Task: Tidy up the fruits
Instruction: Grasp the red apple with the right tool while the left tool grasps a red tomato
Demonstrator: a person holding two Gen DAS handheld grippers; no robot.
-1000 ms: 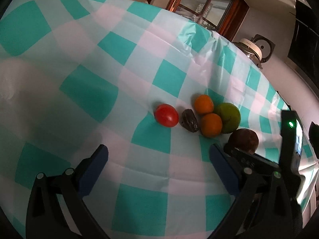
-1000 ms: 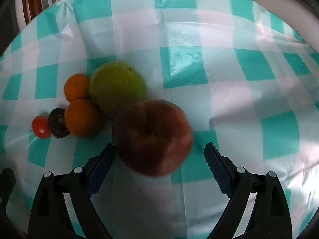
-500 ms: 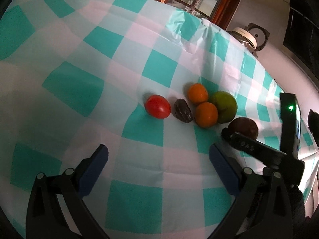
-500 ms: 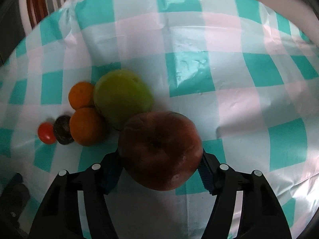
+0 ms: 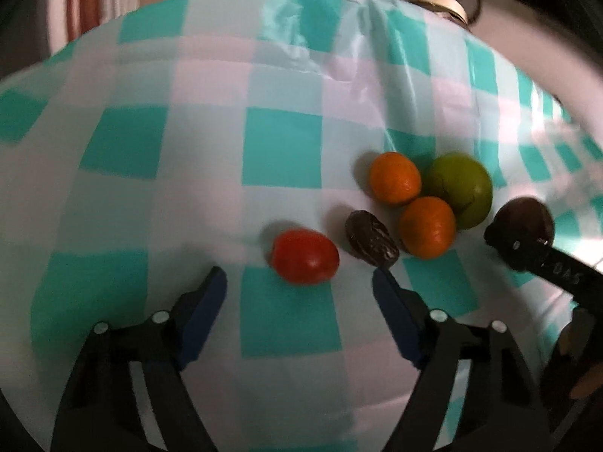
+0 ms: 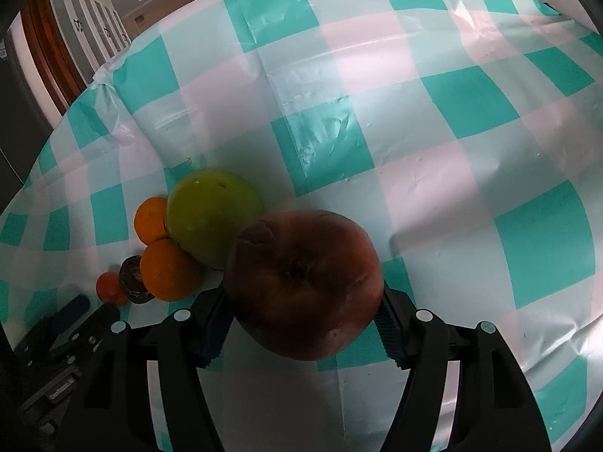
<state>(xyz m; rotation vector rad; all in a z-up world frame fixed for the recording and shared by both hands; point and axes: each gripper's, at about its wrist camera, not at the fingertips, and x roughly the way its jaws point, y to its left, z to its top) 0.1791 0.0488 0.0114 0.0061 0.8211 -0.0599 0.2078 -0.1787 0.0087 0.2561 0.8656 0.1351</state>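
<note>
Right wrist view: the dark red apple (image 6: 303, 282) is clamped between the blue pads of the right gripper (image 6: 304, 316), just right of the green fruit (image 6: 213, 216). Two oranges (image 6: 167, 269), a dark date (image 6: 132, 280) and a red tomato (image 6: 109, 293) are lined up farther left on the checked tablecloth (image 6: 452, 120). The left gripper (image 5: 299, 286) is held wide, nothing between its pads, just near of the tomato.

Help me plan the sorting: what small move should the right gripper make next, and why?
Probably lift straight up: the right gripper is shut on the dark red apple, which sits close beside the green fruit, so dragging sideways could nudge it.
</note>
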